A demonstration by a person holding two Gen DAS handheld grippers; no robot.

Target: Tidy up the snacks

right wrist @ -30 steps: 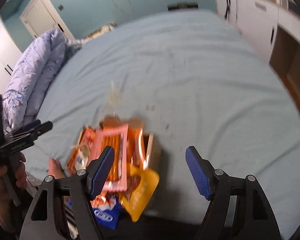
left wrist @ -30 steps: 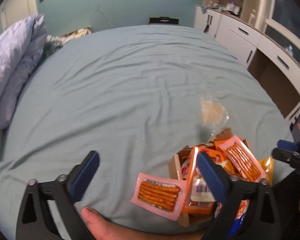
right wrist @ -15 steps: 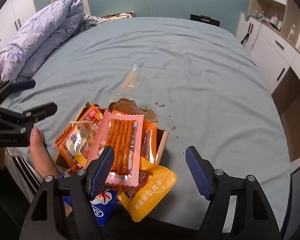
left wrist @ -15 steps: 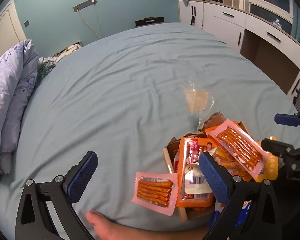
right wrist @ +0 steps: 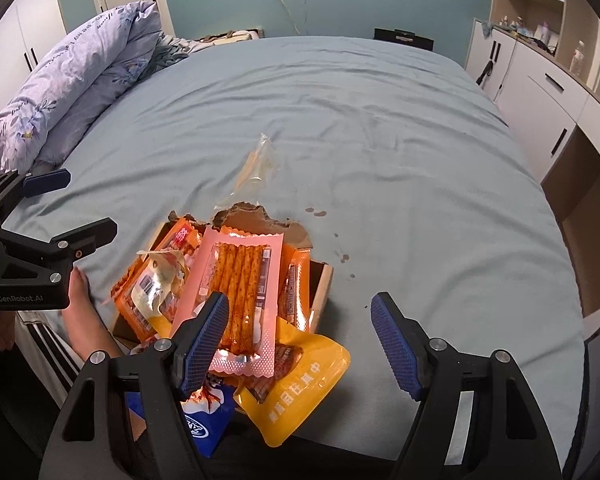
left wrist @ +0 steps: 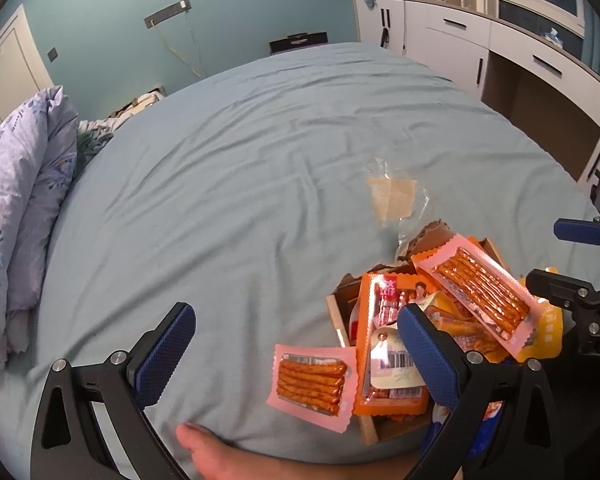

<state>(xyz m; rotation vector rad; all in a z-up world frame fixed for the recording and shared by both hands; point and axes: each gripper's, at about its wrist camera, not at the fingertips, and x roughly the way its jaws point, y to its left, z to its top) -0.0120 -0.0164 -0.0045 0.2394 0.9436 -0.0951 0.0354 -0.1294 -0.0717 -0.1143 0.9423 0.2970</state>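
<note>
Overfilled cardboard box (right wrist: 320, 280) of snack packets at bed (right wrist: 380, 120) edge, one pink packet (left wrist: 314, 384) lying outside; left tool (left wrist: 296, 356) and right tool (right wrist: 300, 340) both apart, empty; risk: clumsy grasp toppling loose stack floorward.

Soft, even indoor light fills both views with a cool teal cast and only faint shadows in the folds of the bed sheet (left wrist: 260, 168). Glare glints off the pink snack packet (right wrist: 240, 280) and the clear wrapper (right wrist: 260, 164). Fisheye distortion bends the cabinets (left wrist: 500, 48); black vignetting rims every corner. Focus is fairly sharp, softening slightly toward the edges.
</note>
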